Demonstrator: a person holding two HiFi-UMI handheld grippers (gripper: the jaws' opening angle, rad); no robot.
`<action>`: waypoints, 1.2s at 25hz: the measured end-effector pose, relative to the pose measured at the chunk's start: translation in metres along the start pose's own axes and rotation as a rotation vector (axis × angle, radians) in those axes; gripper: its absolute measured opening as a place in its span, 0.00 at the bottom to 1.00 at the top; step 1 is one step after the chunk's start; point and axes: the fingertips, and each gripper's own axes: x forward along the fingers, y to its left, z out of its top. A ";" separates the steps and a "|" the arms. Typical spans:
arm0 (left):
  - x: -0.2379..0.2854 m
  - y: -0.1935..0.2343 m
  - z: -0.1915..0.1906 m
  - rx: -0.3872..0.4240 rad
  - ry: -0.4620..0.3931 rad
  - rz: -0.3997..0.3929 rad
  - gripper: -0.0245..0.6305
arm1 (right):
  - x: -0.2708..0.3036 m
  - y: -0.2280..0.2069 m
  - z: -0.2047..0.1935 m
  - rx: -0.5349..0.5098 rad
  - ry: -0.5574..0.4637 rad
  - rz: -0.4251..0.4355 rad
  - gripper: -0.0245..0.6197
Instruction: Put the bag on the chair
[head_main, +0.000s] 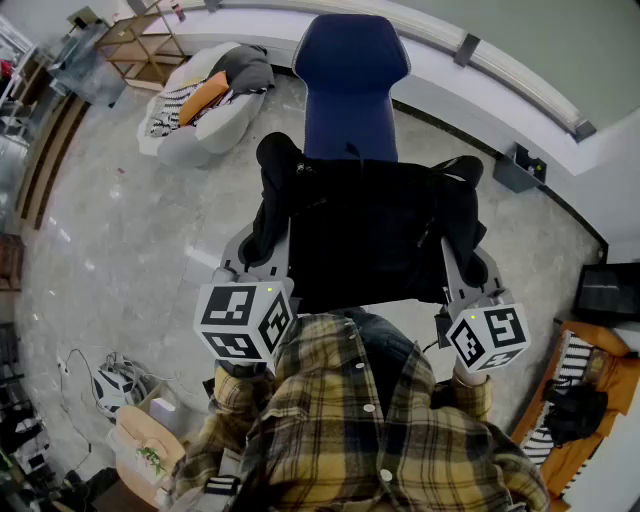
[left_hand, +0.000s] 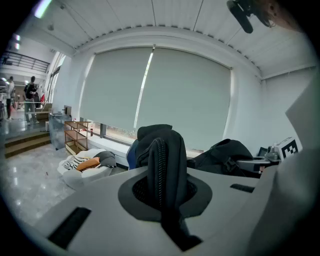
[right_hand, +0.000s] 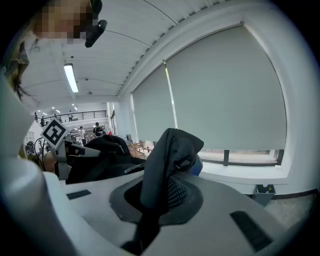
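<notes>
A black bag (head_main: 365, 230) hangs between my two grippers, held up in front of the person's chest. My left gripper (head_main: 262, 258) is shut on the bag's left strap (left_hand: 164, 165), which rises between its jaws. On the other side my right gripper (head_main: 462, 270) is shut on the right strap (right_hand: 167, 172). The blue chair (head_main: 350, 85) stands just beyond the bag, its seat and back facing me; the bag hides its near edge.
A white beanbag (head_main: 205, 105) with orange and grey clothes lies left of the chair. A wooden shelf (head_main: 140, 40) stands at the back left. Cables and a paper bag (head_main: 140, 440) sit on the floor at lower left. An orange bench with a black item (head_main: 580, 420) is at lower right.
</notes>
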 end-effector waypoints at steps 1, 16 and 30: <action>0.001 0.000 0.000 0.012 0.001 -0.001 0.09 | 0.001 0.001 0.001 -0.002 -0.002 0.000 0.08; 0.001 0.027 0.000 0.041 0.006 -0.040 0.09 | 0.016 0.023 0.001 0.036 -0.014 -0.033 0.08; 0.009 0.060 -0.021 0.060 0.059 -0.035 0.09 | 0.038 0.043 -0.025 0.057 0.038 -0.049 0.08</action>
